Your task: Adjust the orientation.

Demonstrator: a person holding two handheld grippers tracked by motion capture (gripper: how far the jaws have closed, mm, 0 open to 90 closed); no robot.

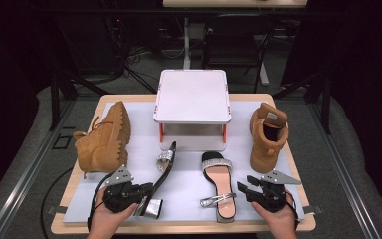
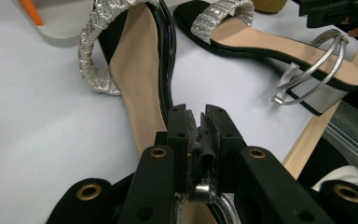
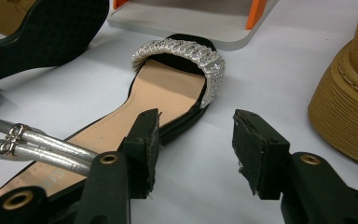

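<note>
A black heeled sandal with a glittery silver band [image 1: 165, 164] [image 2: 140, 84] lies tipped on its side at the front left of the white mat. My left gripper [image 1: 146, 191] [image 2: 198, 116] is shut on its heel end, with the silver ankle strap showing between the jaws. Its twin sandal [image 1: 221, 184] [image 3: 168, 93] [image 2: 261, 42] lies flat, sole down, at the front right, its strap loose beside it. My right gripper [image 1: 242, 188] [image 3: 196, 140] stands open just right of that sandal's heel part; one jaw hangs over the sole's edge and nothing is gripped.
A tan lace-up boot [image 1: 104, 139] lies on its side at the left. Its twin [image 1: 267, 137] [image 3: 345, 116] stands upright at the right, close to my right gripper. A white low stand with orange legs [image 1: 193, 97] occupies the back middle. The table's front edge [image 1: 179, 229] is near both hands.
</note>
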